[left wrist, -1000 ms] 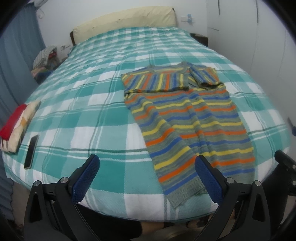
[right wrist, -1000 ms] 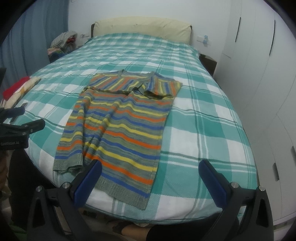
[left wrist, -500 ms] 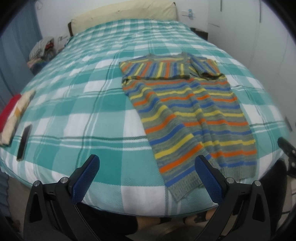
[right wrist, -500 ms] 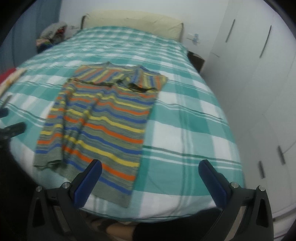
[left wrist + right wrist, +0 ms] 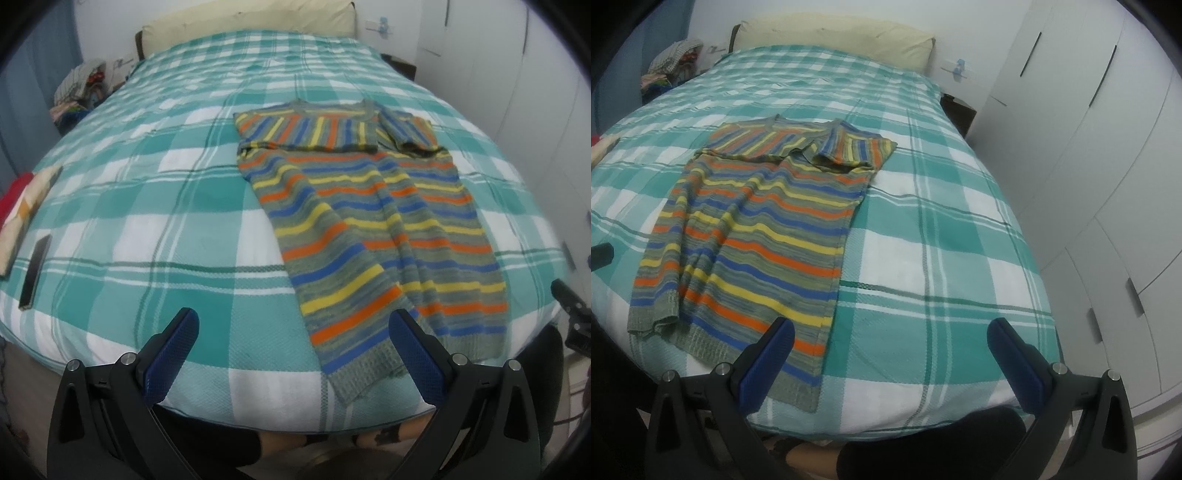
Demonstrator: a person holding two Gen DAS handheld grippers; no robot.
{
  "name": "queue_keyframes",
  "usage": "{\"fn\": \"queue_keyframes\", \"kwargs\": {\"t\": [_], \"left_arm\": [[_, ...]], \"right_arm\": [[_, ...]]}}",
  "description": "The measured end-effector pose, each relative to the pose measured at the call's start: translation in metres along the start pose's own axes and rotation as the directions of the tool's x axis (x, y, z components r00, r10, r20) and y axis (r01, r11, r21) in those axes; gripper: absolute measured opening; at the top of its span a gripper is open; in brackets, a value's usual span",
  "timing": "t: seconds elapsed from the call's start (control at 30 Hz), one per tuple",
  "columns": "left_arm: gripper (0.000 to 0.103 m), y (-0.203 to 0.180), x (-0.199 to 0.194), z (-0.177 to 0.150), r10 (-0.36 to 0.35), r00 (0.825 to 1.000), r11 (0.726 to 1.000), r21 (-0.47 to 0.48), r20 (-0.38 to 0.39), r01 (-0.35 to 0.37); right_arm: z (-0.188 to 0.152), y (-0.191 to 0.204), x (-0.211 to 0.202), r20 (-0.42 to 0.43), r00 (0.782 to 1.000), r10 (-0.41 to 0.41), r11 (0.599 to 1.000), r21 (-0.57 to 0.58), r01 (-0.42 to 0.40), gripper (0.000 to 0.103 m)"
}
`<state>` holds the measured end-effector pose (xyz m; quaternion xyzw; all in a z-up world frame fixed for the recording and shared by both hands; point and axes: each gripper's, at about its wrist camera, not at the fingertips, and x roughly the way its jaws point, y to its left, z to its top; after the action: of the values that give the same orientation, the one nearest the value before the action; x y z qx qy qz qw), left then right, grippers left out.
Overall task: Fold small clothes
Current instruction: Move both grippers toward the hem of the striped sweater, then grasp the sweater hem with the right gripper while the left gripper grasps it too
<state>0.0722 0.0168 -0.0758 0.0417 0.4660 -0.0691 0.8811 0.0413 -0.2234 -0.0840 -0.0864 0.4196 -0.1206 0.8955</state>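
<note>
Left gripper, seen from its own camera: blue-padded fingers spread wide apart, nothing between them, held above the near edge of a bed covered in a teal and white checked sheet. Ahead and to the right of this gripper: a striped sweater, grey with orange, yellow and blue bands, laid flat with its hem toward the tool and its neck away. Both sleeves folded across the chest at the far end, the longer one lying crosswise, the shorter one bunched at the far right. Hem corner just beyond the right finger, partly hidden behind it; not touching as far as can be told. Far to the left: a dark phone lying flat, beside a folded cloth in red and cream. At the far end: a cream headboard. Far left past the bed: a heap of clothes.

Right gripper, from its own camera: fingers equally wide apart, empty, above the bare sheet at the near edge. Sweater ahead and to the left, its near right corner running behind the left finger. White wardrobe doors along the right. Below the bed edge: dark trousers and part of a person's bare leg.
</note>
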Motion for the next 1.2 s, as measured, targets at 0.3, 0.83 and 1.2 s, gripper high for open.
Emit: {"fn": "queue_keyframes", "kwargs": {"t": [0.3, 0.83, 1.2], "left_arm": [[0.103, 0.005, 0.011, -0.007, 0.011, 0.999, 1.0, -0.006, -0.034, -0.011], [0.103, 0.004, 0.022, -0.012, 0.007, 0.998, 1.0, -0.001, -0.067, -0.007], [0.102, 0.037, 0.054, -0.032, -0.153, 0.979, 0.986, -0.089, -0.131, 0.142]], "right_arm": [[-0.001, -0.003, 0.002, -0.004, 1.0, -0.012, 1.0, 0.009, 0.012, 0.103], [-0.003, -0.005, 0.003, -0.008, 1.0, -0.015, 1.0, 0.012, 0.015, 0.103], [-0.024, -0.028, 0.014, -0.002, 0.991, 0.133, 0.99, 0.041, -0.133, 0.103]]}}
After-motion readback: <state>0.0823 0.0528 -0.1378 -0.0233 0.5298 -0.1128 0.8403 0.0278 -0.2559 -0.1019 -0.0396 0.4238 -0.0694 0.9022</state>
